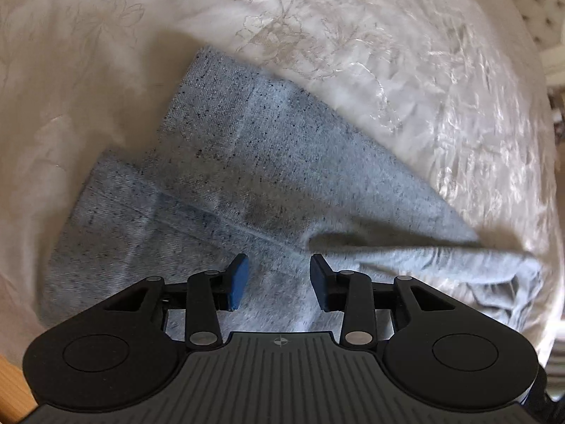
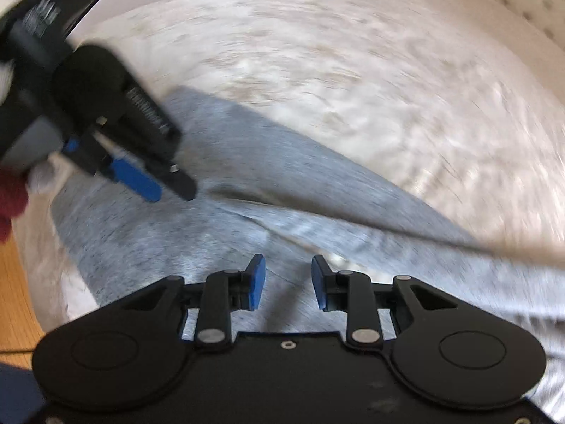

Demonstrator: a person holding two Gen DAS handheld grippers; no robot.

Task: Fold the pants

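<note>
Light grey speckled pants (image 1: 247,162) lie on a white embroidered bedspread (image 1: 370,46), folded lengthwise with the leg cuffs toward the far left. My left gripper (image 1: 279,282) is open and empty, just above the pants near a seam. My right gripper (image 2: 287,281) is open and empty over the pants (image 2: 317,219). In the blurred right wrist view, the left gripper (image 2: 169,189) hovers at the upper left above the fabric, its blue pads apart.
The bedspread (image 2: 353,53) covers most of the surface. A quilted cream headboard (image 1: 536,3) stands at the far right. Wooden floor (image 2: 17,300) shows at the lower left, past the bed edge.
</note>
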